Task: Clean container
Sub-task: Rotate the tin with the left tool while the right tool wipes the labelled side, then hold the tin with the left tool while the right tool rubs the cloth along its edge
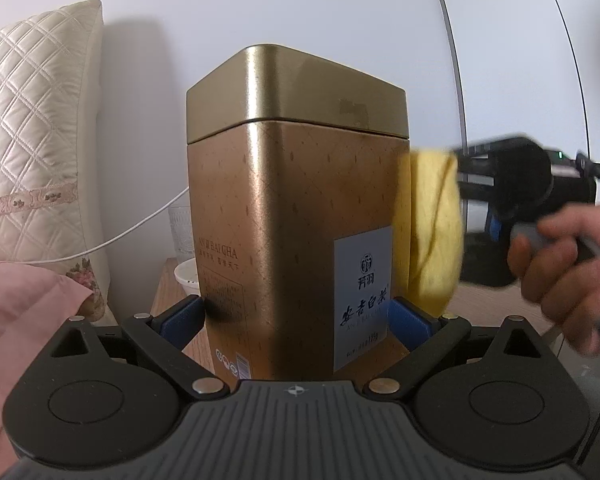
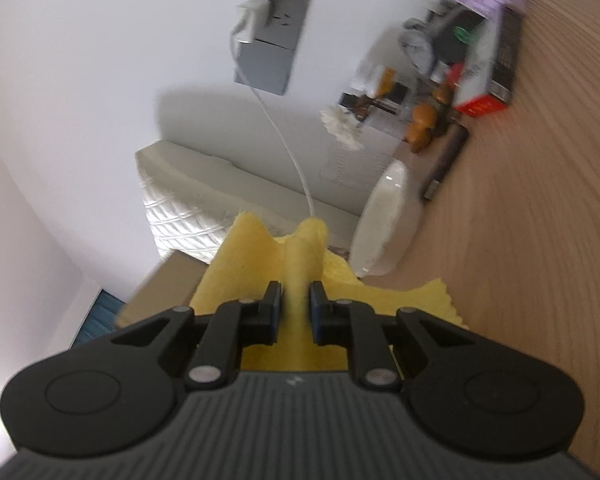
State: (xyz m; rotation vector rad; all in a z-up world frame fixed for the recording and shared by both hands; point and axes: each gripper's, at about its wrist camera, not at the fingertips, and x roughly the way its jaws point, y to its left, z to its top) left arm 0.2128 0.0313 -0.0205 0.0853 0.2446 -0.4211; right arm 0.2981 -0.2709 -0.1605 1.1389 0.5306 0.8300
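Note:
A tall gold tea tin (image 1: 292,216) with a lid stands upright, filling the left wrist view. My left gripper (image 1: 296,316) is shut on the tin's lower body, one blue pad on each side. My right gripper (image 2: 295,300) is shut on a yellow cloth (image 2: 260,256). In the left wrist view the yellow cloth (image 1: 432,224) presses against the tin's right side, held by the right gripper (image 1: 464,172) in a person's hand. The tin's top edge (image 2: 160,288) shows at lower left in the right wrist view.
A wooden bedside table (image 2: 520,240) holds a white dish (image 2: 384,224), a glass (image 1: 180,232), boxes and small items (image 2: 460,60). A quilted pillow (image 1: 32,128) and pink bedding (image 1: 20,300) lie left. A white cable (image 2: 284,140) runs from a wall socket (image 2: 272,36).

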